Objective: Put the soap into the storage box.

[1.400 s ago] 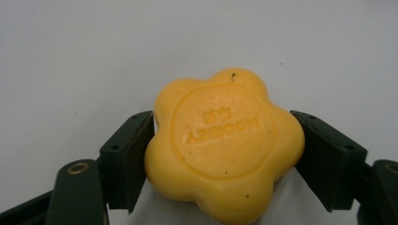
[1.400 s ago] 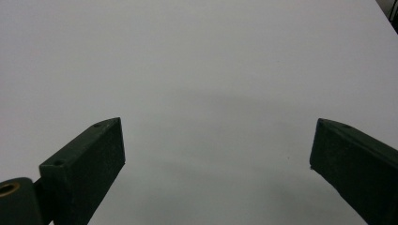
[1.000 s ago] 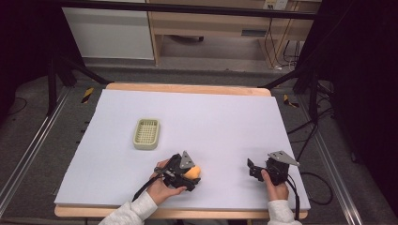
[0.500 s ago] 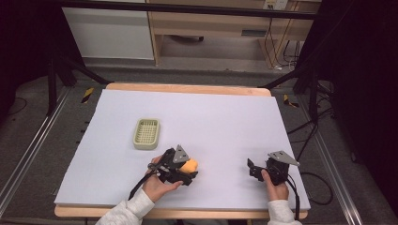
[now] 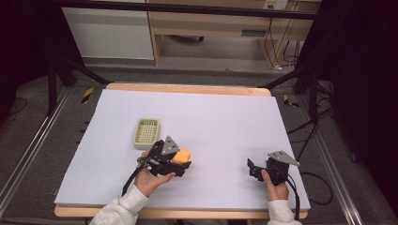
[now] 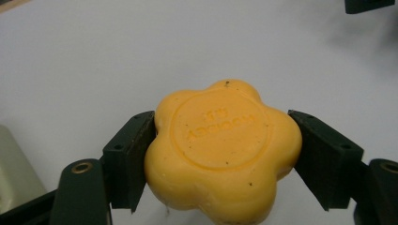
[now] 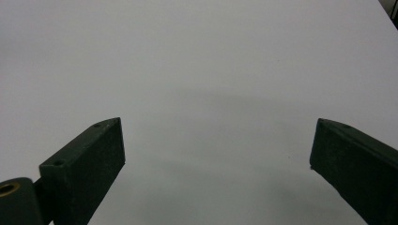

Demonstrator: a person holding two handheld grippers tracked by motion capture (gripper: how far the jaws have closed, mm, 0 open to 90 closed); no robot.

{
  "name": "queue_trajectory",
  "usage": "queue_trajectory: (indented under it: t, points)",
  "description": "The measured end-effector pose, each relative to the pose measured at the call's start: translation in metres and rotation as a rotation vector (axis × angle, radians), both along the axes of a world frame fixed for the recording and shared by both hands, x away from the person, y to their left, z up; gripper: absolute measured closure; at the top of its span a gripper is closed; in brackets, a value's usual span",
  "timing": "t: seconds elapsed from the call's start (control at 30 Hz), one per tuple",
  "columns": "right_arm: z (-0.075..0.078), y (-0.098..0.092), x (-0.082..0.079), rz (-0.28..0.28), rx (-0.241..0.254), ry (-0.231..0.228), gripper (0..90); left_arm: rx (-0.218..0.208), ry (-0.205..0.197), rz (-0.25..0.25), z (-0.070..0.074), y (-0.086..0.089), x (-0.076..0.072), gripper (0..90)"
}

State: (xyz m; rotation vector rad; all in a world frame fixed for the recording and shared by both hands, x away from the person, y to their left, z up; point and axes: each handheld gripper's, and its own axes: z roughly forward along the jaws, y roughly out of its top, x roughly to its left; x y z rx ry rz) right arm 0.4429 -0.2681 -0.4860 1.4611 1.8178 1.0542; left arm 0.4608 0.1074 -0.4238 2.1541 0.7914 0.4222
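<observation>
A yellow flower-shaped soap bar [image 6: 224, 150] with a round stamped face sits between both black jaws of my left gripper [image 6: 220, 159], which is shut on it and holds it above the white table. In the high view the soap [image 5: 182, 154] and the left gripper [image 5: 178, 161] hang just right of a pale green slatted soap dish [image 5: 146, 132]. My right gripper [image 5: 252, 168] rests low near the table's front right, and in its own view the right gripper [image 7: 218, 161] stands open with only bare white table between its jaws.
The white table sheet [image 5: 211, 117] has a wooden rim at the back and front. Dark floor, metal rails and cables surround it. A corner of the green dish [image 6: 11, 173] shows at the left of the left gripper view.
The left hand has lifted the soap and carried it up the picture, closer to the green dish. The right hand has stayed put.
</observation>
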Motion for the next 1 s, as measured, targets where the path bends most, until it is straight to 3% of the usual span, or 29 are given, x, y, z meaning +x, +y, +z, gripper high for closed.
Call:
queue_trajectory:
  t: [0.4,0.73,1.0]
  points:
    - [0.0,0.0,0.0,-0.001,0.001,0.001,4.1,-0.044,-0.06,0.113,0.027,0.035,0.015,26.4]
    - [0.0,0.0,0.0,-0.002,0.001,0.002,4.1,-0.044,-0.091,0.216,0.032,0.055,0.04,26.4]
    - [0.0,0.0,0.0,-0.002,0.001,0.003,4.1,-0.039,-0.098,0.301,0.027,0.071,0.064,26.5]
